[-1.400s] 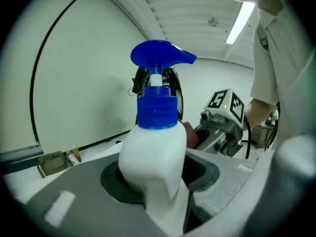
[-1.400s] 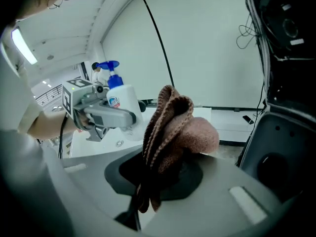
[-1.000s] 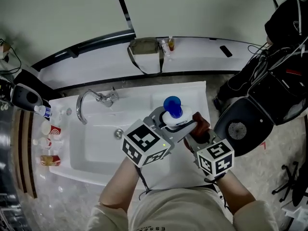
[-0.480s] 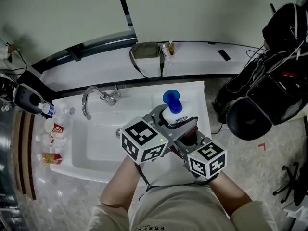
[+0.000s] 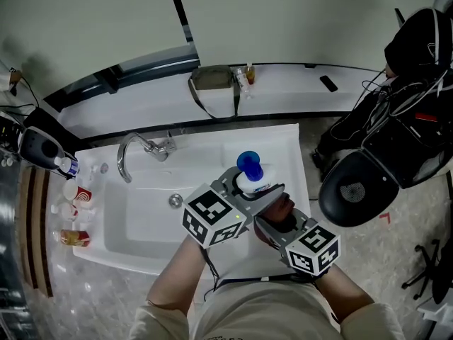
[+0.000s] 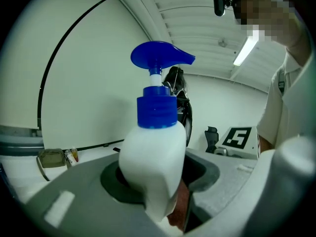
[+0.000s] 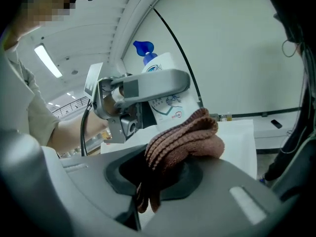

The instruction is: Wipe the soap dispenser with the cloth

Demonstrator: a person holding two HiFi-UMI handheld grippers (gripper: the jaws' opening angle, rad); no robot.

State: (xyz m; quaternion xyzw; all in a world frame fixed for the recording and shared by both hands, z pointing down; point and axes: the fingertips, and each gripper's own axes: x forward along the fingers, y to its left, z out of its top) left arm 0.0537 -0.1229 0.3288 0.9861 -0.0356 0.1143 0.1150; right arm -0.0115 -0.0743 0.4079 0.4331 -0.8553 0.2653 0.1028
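Just by the sink (image 5: 141,222), left gripper (image 5: 242,191) holds soap dispenser (image 5: 250,168), right gripper (image 5: 277,222) cloth (image 7: 185,139).

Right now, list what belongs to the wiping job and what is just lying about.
Job: soap bottle, held in the left tongs; brown cloth, held in the right tongs.
Lying about: tap, pouch on the ledge, cups beside the sink, black bags.

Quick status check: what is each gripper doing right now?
Left gripper: closed on the soap dispenser.
Right gripper: closed on the cloth.
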